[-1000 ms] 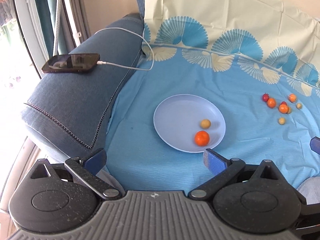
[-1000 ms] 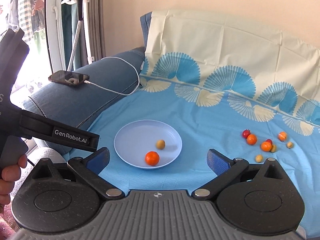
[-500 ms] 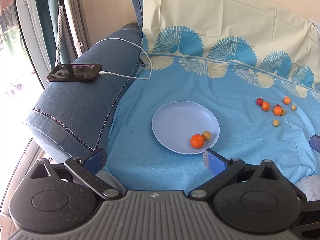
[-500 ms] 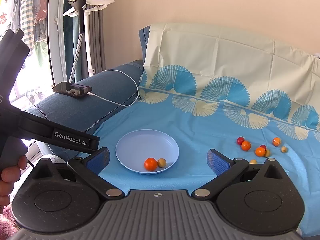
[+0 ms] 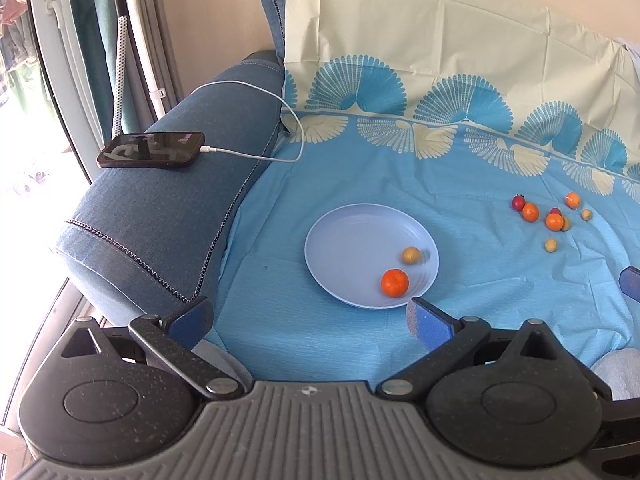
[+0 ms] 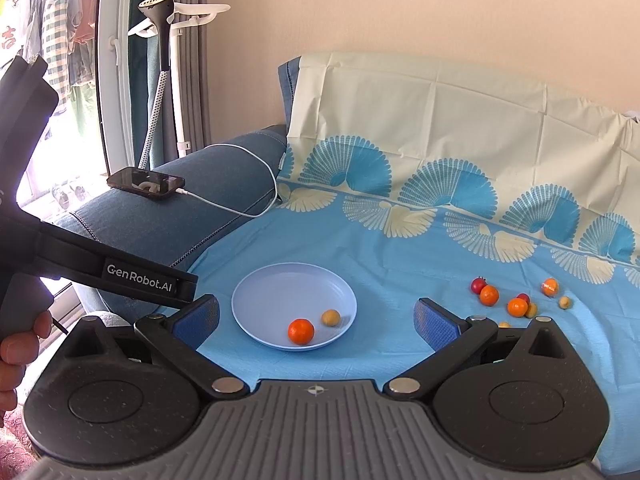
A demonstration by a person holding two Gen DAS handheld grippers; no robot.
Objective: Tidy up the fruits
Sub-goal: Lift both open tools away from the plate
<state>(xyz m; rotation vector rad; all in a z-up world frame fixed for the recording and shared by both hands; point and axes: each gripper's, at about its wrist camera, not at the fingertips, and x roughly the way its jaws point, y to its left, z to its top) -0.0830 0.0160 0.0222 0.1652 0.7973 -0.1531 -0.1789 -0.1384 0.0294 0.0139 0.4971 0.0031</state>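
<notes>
A pale blue plate lies on the blue sheet and holds an orange tangerine and a small tan fruit. Further right on the sheet, a loose cluster of several small fruits mixes orange, red and tan pieces. My left gripper hangs open and holds nothing, near the plate's front edge. Held back above the sofa's front, my right gripper is open too, with nothing between its fingers. In the right wrist view, a hand holds the left gripper's body.
A phone on a white charging cable rests on the blue sofa armrest at the left. A garment steamer stand and curtains are beside the window. The sheet covers the sofa backrest.
Both views have pulled back and tilted up from the sheet over the last second. On the plate, the tan fruit rolled against the tangerine half a second ago and now sits apart from it again.
</notes>
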